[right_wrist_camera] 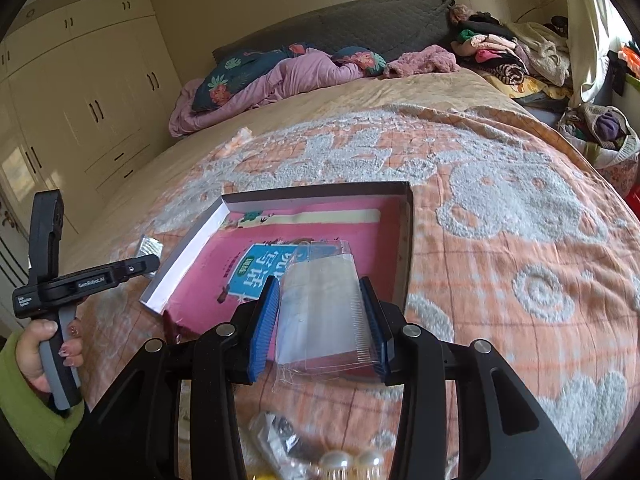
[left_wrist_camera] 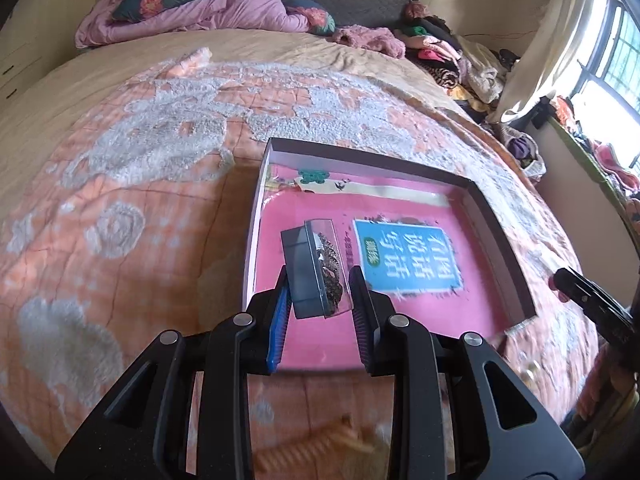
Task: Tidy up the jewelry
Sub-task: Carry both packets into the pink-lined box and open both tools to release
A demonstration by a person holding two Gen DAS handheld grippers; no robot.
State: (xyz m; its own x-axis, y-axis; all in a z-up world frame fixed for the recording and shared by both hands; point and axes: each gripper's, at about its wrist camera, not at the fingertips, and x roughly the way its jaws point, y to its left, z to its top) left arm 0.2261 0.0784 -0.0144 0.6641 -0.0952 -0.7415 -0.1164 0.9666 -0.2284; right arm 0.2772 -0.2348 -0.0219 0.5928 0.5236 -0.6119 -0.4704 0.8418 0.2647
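A shallow cardboard tray [left_wrist_camera: 504, 232] with a pink printed lining lies on the bed; it also shows in the right wrist view [right_wrist_camera: 408, 240]. My left gripper [left_wrist_camera: 320, 280] is shut on a small clear packet with a black card and dark sparkly jewelry [left_wrist_camera: 316, 272], held tilted over the tray's left part. My right gripper [right_wrist_camera: 320, 292] is shut on a clear plastic bag [right_wrist_camera: 324, 312], held over the tray's near edge. The left gripper's body [right_wrist_camera: 80, 280] shows at the left in the right wrist view, a hand on its handle.
An orange and grey quilt [right_wrist_camera: 500, 240] covers the bed. More jewelry, with pearl pieces [right_wrist_camera: 344, 464] and a clear packet [right_wrist_camera: 276, 432], lies on the quilt below my right gripper. A small silvery packet [right_wrist_camera: 149, 249] lies left of the tray. Pillows and clothes pile at the bed's far end.
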